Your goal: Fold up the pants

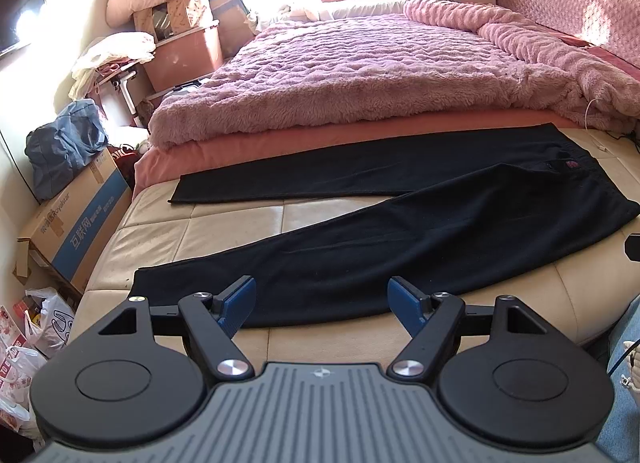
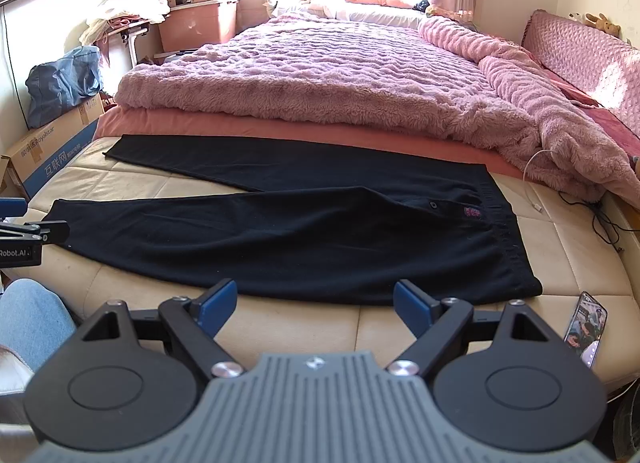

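Black pants (image 1: 400,239) lie flat on the beige mattress (image 1: 224,223), legs spread in a V toward the left, waistband at the right. My left gripper (image 1: 322,303) is open and empty, just above the near leg's hem end. In the right wrist view the pants (image 2: 320,239) lie with the waistband (image 2: 508,231) to the right. My right gripper (image 2: 316,305) is open and empty at the near edge of the pants, close to the waist. The left gripper's tip (image 2: 24,231) shows at that view's left edge.
A folded pink fluffy blanket (image 1: 360,67) fills the bed behind the pants. A phone (image 2: 586,327) lies on the mattress at the right. A white cable (image 2: 536,183) and a black cord lie beyond the waistband. Boxes (image 1: 76,231) and bags stand left of the bed.
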`<state>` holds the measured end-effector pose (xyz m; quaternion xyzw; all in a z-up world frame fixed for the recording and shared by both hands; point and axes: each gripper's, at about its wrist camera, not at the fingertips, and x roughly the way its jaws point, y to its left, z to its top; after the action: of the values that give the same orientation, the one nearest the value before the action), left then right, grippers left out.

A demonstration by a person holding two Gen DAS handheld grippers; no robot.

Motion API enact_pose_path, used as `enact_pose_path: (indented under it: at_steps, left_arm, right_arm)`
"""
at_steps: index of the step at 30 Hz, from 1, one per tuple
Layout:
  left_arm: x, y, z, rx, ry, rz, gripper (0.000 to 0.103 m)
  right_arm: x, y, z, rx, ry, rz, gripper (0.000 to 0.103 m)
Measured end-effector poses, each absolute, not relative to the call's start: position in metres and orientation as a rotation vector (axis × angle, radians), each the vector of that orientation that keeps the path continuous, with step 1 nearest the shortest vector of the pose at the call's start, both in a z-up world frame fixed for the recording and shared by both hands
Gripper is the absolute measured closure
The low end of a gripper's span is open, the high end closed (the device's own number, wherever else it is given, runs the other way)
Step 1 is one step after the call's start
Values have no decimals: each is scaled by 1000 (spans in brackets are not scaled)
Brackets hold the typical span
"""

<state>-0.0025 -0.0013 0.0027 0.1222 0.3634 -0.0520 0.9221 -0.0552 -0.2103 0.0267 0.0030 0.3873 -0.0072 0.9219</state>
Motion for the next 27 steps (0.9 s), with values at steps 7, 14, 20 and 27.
enact_pose_path:
  at_steps: [7,14,20,27]
  left_arm:
    - [-4,-2,3,251,747,-107,15]
    - [-4,-3,4,249,747,-106,15]
    - [-5,-1,3,246,748,-103,15]
    - [-5,0,3,243,749,-102,15]
  right_arm:
    - [-55,-210,29,4,795,-16,21]
    - [-55,-210,28,2,795,-17,21]
    - [-55,-209,28,1,795,-17,21]
    - [-55,-208,29,-3,796,-16,21]
